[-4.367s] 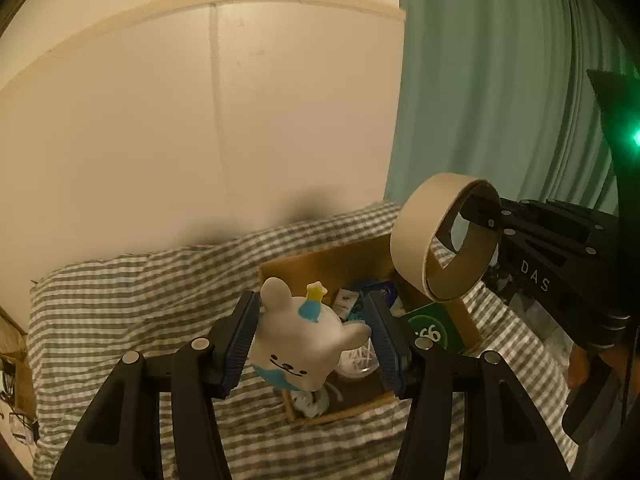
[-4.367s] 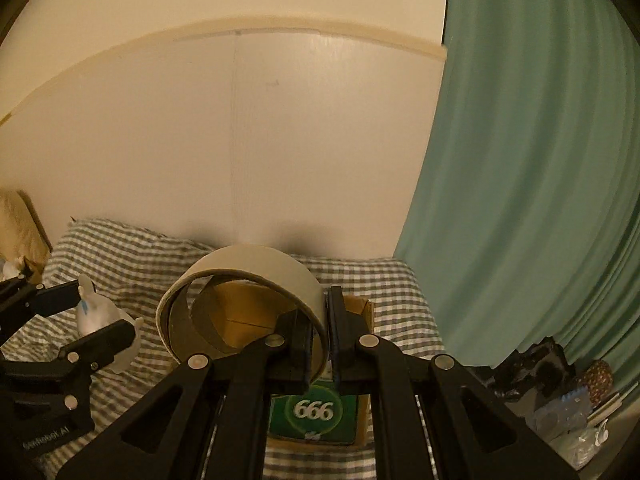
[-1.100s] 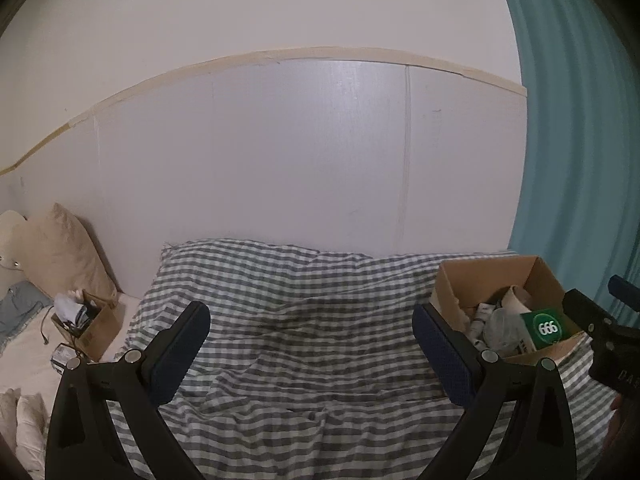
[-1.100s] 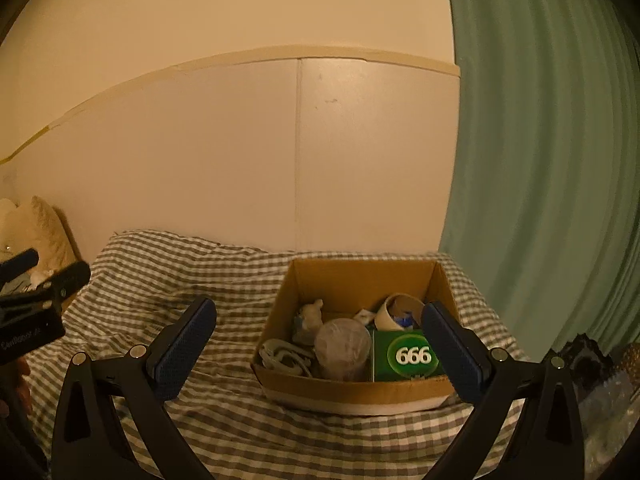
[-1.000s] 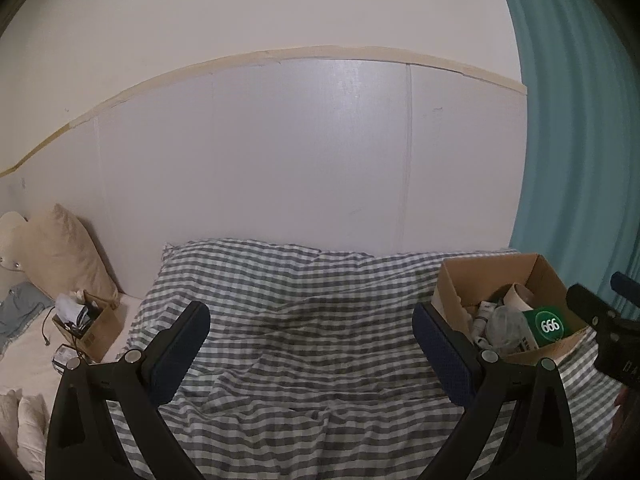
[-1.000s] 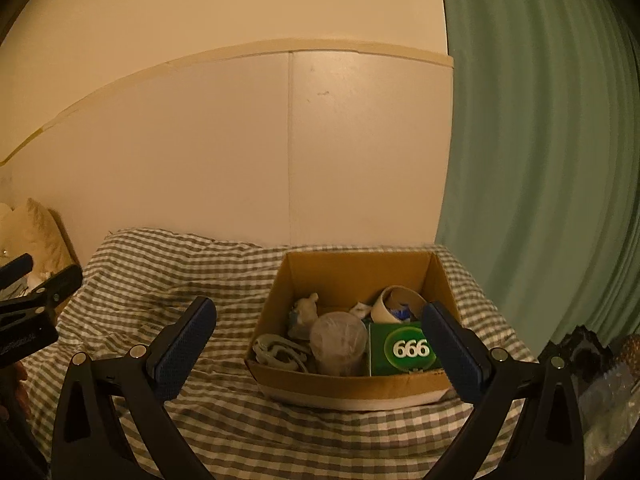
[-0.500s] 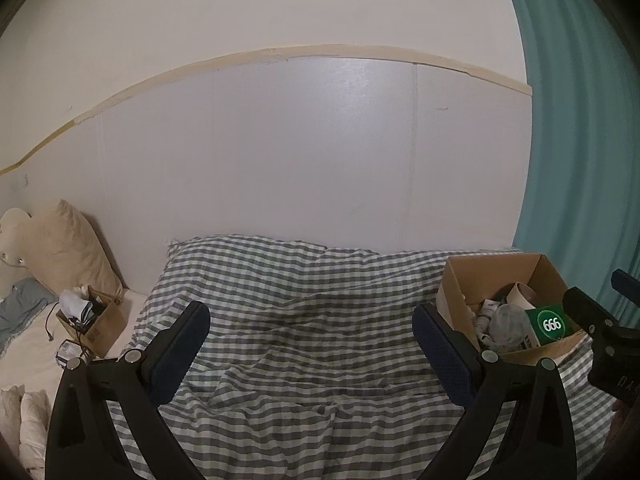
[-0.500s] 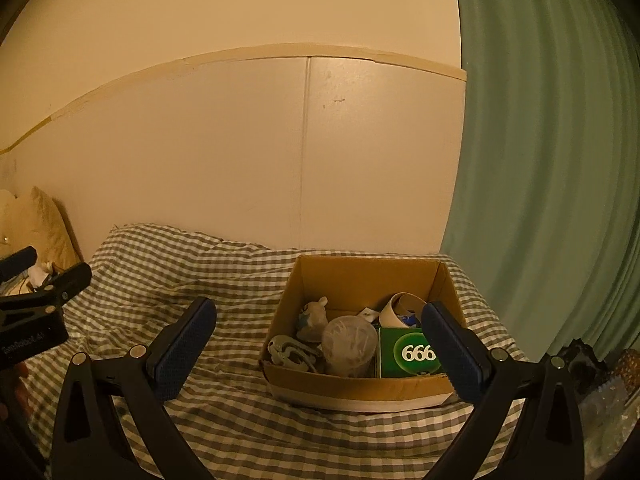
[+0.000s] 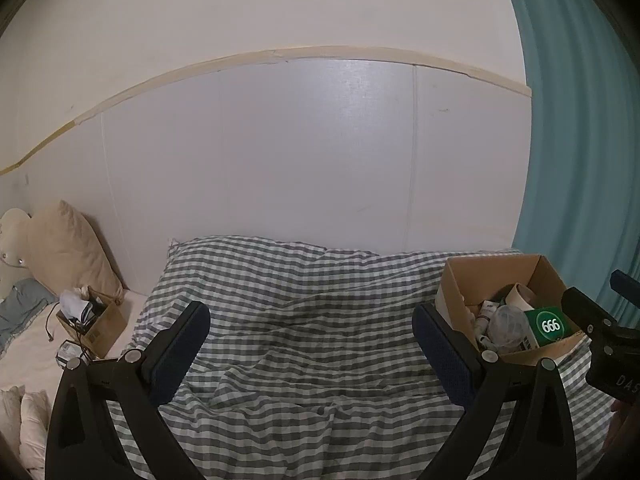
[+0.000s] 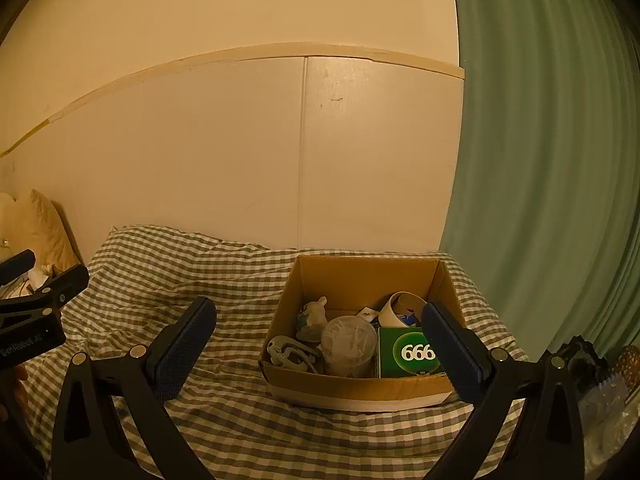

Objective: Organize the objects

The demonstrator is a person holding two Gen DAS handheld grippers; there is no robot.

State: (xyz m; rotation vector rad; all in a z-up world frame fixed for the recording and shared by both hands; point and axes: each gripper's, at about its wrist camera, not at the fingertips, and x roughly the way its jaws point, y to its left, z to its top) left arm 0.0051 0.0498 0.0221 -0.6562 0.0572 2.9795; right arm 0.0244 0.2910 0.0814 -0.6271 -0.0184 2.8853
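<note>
A cardboard box sits on the checked bed cover and holds the white bear toy, the tape roll, a green "666" box, a clear plastic tub and a grey clip. The box also shows at the right in the left wrist view. My right gripper is open and empty, held back in front of the box. My left gripper is open and empty over the bare bed cover, left of the box.
The checked bed cover spreads across the bed against a white wall panel. A second small cardboard box with clutter and a beige pillow lie at the far left. A teal curtain hangs at the right.
Since 4.4 s ago both grippers have let go of the bear toy and tape roll, which now lie in the box, and pulled back. Over the last second they barely moved.
</note>
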